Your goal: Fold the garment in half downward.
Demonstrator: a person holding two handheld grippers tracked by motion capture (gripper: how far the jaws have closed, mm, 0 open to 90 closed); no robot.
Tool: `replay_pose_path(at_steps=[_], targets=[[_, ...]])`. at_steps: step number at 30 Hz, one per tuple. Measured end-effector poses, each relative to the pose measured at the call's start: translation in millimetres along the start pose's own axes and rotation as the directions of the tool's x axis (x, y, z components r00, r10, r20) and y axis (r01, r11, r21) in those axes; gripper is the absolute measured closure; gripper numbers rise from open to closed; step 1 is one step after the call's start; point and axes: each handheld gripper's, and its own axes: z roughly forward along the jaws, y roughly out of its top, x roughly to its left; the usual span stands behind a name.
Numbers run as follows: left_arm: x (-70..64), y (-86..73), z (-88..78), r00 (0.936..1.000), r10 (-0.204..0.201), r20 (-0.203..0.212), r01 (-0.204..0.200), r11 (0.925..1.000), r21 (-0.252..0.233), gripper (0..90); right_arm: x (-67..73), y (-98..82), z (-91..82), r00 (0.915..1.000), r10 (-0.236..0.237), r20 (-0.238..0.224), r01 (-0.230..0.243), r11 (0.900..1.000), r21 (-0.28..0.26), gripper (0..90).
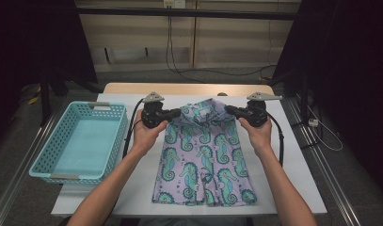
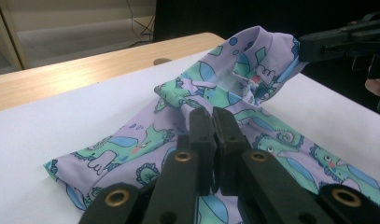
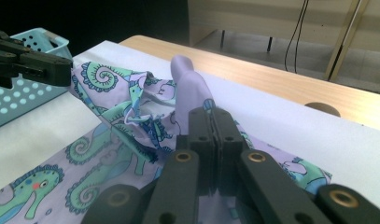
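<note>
A lilac garment (image 1: 203,155) printed with green seahorses lies lengthwise on the white table (image 1: 292,179), its leg ends toward the person. Its far end is lifted off the table and sags between the two grippers. My left gripper (image 1: 177,113) is shut on the far left corner of the cloth. My right gripper (image 1: 228,109) is shut on the far right corner. In the left gripper view the black jaws (image 2: 212,114) pinch a fold of the garment (image 2: 271,140). In the right gripper view the jaws (image 3: 210,114) clamp a lilac fold that stands up beyond them.
A turquoise perforated basket (image 1: 118,136) stands empty at the table's left side, next to the left hand. A bare wooden strip (image 1: 189,88) runs along the table's far edge. Cables trail on the floor beyond it. Black frame posts stand at both sides.
</note>
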Motion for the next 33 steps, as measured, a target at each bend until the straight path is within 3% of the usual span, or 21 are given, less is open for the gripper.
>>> replay_pose_path(at_steps=[8,16,28,33], targets=[[-8.4,-11.2,-5.7,0.9987,0.051,0.010,-0.051,0.9984,0.026,88.1,6.7,-11.5,-7.1,0.9997,-0.024,-0.004,0.024,0.999,0.023,88.6],[-7.6,-26.3,-13.5,0.9975,0.069,0.016,-0.070,0.9949,0.073,88.0,10.4,-26.3,-12.5,0.9986,-0.040,-0.033,0.043,0.997,0.067,88.6],[-23.4,-53.1,-21.4,0.9906,0.124,0.056,-0.132,0.9802,0.148,88.0,16.1,-48.7,-21.4,0.9963,-0.055,-0.067,0.063,0.990,0.126,88.6],[-21.5,-58.5,-18.8,0.9916,0.118,0.052,-0.125,0.9790,0.161,88.0,19.6,-54.3,-27.6,0.9955,-0.055,-0.077,0.065,0.989,0.136,88.6]])
